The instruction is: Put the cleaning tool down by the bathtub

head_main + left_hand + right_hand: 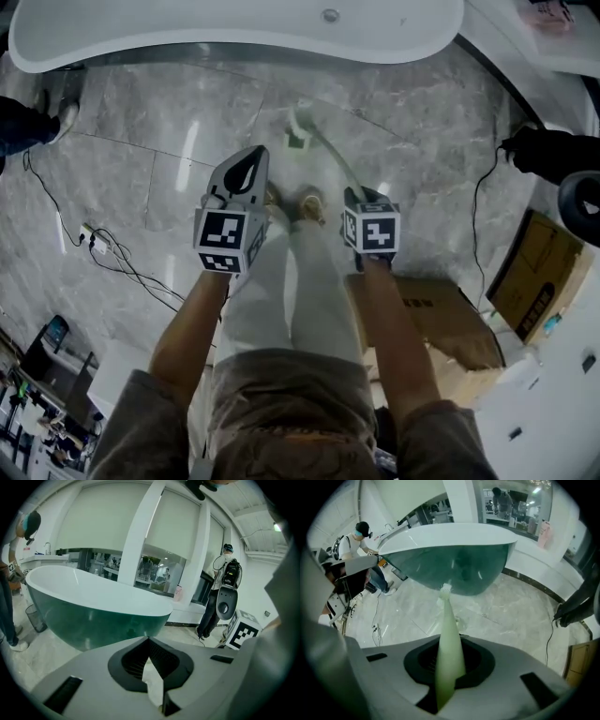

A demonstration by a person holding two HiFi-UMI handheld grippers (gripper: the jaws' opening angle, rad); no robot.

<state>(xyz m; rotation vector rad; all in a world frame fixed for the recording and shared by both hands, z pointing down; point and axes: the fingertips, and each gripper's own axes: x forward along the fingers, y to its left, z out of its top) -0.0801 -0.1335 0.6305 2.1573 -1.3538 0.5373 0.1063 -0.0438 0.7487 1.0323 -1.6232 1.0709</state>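
A pale green long-handled cleaning tool [323,150] slants down from my right gripper [361,194], which is shut on its handle [449,653]. Its small white brush head [300,127] hangs just above the marble floor in front of the white bathtub [234,37]. In the right gripper view the brush head [446,589] points at the tub's dark green outer wall [454,559]. My left gripper [257,152] is held level beside the right one, jaws shut and holding nothing. The left gripper view has the tub [93,606] ahead and my left gripper [149,638] low in the picture.
Cardboard boxes [539,272] stand on the floor at the right. A cable with a power strip [98,244] trails at the left. A person's shoe [66,114] is near the tub's left end, and another person [220,597] stands at its far end. A wire bin [35,618] sits nearby.
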